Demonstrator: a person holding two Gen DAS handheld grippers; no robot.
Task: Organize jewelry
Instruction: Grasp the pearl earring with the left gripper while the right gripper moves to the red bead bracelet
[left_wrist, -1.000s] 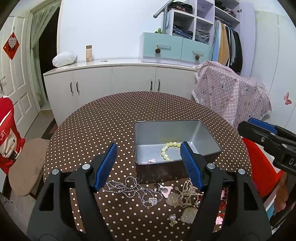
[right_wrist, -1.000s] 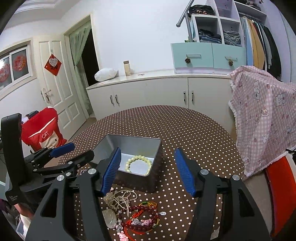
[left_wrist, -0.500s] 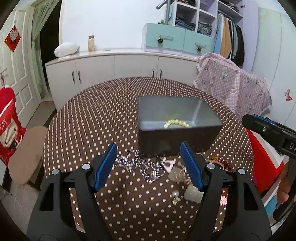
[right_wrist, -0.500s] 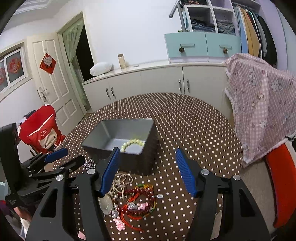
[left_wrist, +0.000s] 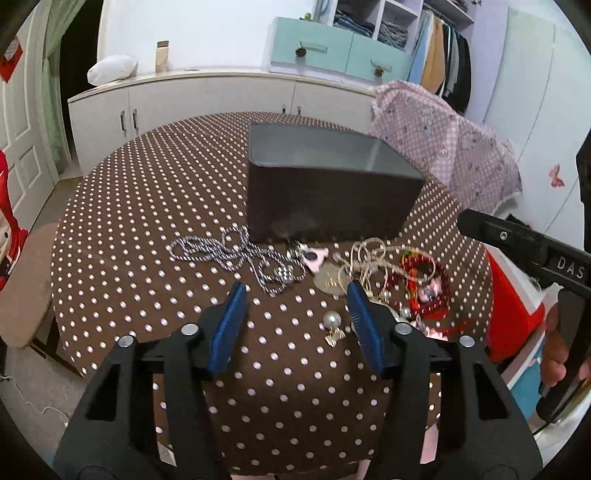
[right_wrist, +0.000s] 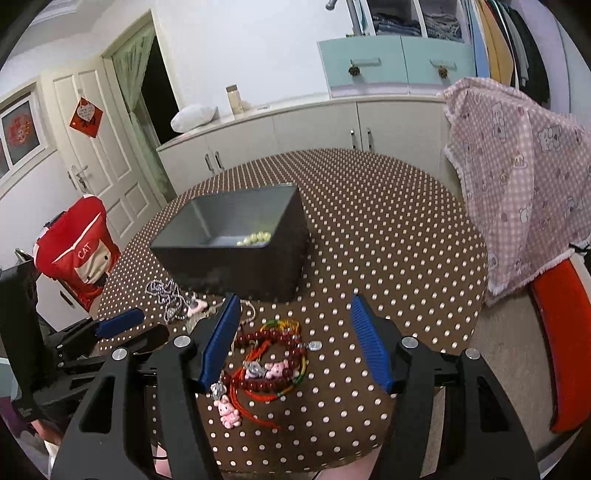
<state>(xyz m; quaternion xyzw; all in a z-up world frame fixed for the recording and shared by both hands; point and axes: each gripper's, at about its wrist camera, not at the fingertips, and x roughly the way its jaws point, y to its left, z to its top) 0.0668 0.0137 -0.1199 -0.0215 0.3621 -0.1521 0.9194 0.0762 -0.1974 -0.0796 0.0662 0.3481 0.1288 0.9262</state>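
Left wrist view: the left tongs (left_wrist: 295, 299) are seen above the dotted surface (left_wrist: 147, 206), jaws closing, with nothing pressed between the pads; only bare cloth and a pearl earring (left_wrist: 332, 320) lie in the gap. A silver chain (left_wrist: 236, 254) is spread just in front of the grey box (left_wrist: 325, 199), beside a pink charm (left_wrist: 312, 256), a pale cord necklace (left_wrist: 369, 254) and a red bead bracelet (left_wrist: 424, 280). The jewelry is heaped against the box's near wall, presumably so each piece can be lifted over the rim with a short reach. The narrowing jaws are judged to be set for a small item, probably the earring or the chain.

Right wrist view: the right tongs (right_wrist: 295, 328) are held moderately wide and empty over the red bead bracelet (right_wrist: 273, 354) and a pink bear charm (right_wrist: 229, 408). Pale green beads (right_wrist: 255, 238) are already lying in the box (right_wrist: 236, 258). The left tongs (right_wrist: 129, 328) are visible at the lower left.
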